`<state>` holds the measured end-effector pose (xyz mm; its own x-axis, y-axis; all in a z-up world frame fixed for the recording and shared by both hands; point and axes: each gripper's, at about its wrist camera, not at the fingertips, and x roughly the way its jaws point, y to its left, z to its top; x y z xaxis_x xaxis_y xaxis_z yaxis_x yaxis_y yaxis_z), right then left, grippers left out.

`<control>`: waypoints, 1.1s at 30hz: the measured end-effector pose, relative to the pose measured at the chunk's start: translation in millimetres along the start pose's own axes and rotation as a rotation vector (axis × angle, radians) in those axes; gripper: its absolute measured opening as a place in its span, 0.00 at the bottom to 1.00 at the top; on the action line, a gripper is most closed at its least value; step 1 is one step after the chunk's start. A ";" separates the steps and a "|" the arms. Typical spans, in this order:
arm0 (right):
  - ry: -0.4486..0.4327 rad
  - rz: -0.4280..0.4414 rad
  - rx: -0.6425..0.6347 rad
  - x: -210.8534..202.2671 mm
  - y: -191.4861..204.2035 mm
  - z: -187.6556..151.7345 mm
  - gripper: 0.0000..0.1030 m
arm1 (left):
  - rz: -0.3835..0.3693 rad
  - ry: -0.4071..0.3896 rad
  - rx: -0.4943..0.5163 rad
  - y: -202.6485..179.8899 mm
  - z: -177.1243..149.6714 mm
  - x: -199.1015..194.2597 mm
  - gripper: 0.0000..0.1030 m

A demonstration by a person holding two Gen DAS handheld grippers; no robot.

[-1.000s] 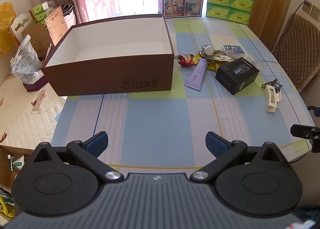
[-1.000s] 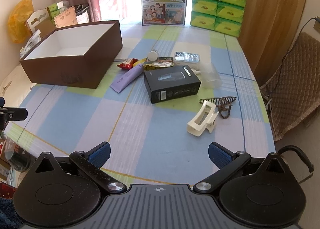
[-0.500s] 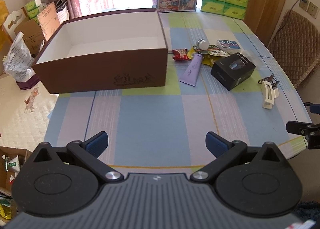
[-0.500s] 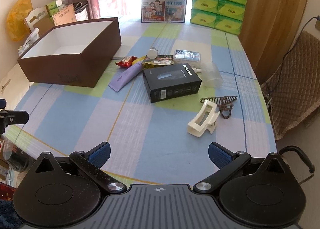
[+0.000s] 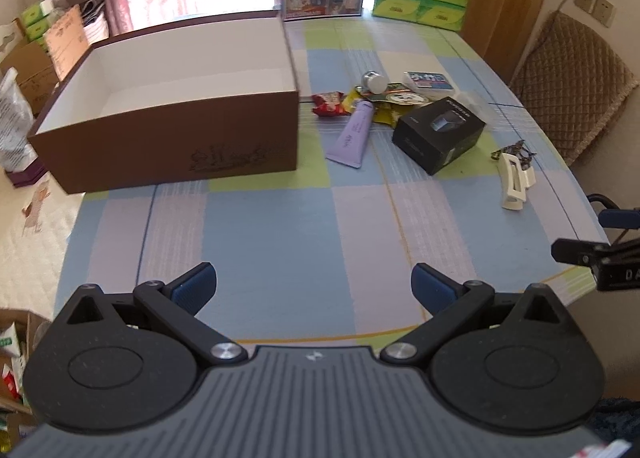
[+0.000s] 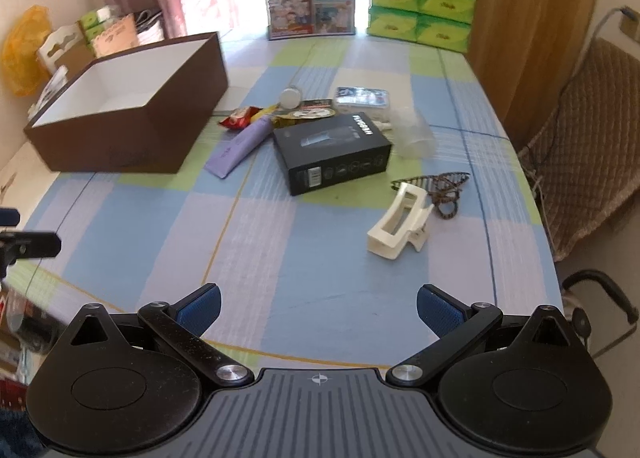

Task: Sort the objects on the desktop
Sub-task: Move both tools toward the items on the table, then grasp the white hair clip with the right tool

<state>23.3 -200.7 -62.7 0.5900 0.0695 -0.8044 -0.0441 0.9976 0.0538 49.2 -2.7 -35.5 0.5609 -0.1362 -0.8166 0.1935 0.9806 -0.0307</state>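
Hovering left gripper [image 5: 314, 284], right gripper [image 6: 318, 306], jaws spread

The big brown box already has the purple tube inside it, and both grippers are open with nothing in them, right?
Not quite. The big brown box shows only bare white walls and floor in the left wrist view. The purple tube lies outside it on the tablecloth, just past the box's right side. The rest holds: the left gripper and right gripper are both open and hold nothing.

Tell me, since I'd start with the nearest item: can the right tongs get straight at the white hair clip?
Probably yes. The right tongs are open, and only bare tablecloth lies between them and the white hair clip.
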 end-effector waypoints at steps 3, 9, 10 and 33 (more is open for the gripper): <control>-0.007 -0.021 0.005 1.9 -4.3 0.5 0.98 | -0.005 0.001 0.028 -7.3 4.6 6.7 0.99; -0.011 -0.028 0.026 6.6 -15.3 1.8 0.98 | -0.028 0.000 0.054 -19.7 15.3 20.1 0.99; -0.012 -0.028 0.030 7.6 -17.4 2.5 0.98 | -0.032 0.000 0.057 -21.7 16.9 22.1 0.99; -0.037 -0.062 0.112 67.9 -67.4 28.0 0.98 | -0.129 -0.072 0.166 -65.7 70.6 109.9 0.98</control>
<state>88.9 -263.1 -104.3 0.6179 0.0056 -0.7862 0.0823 0.9940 0.0718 154.9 -92.1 -82.5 0.5777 -0.2743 -0.7688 0.3937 0.9187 -0.0320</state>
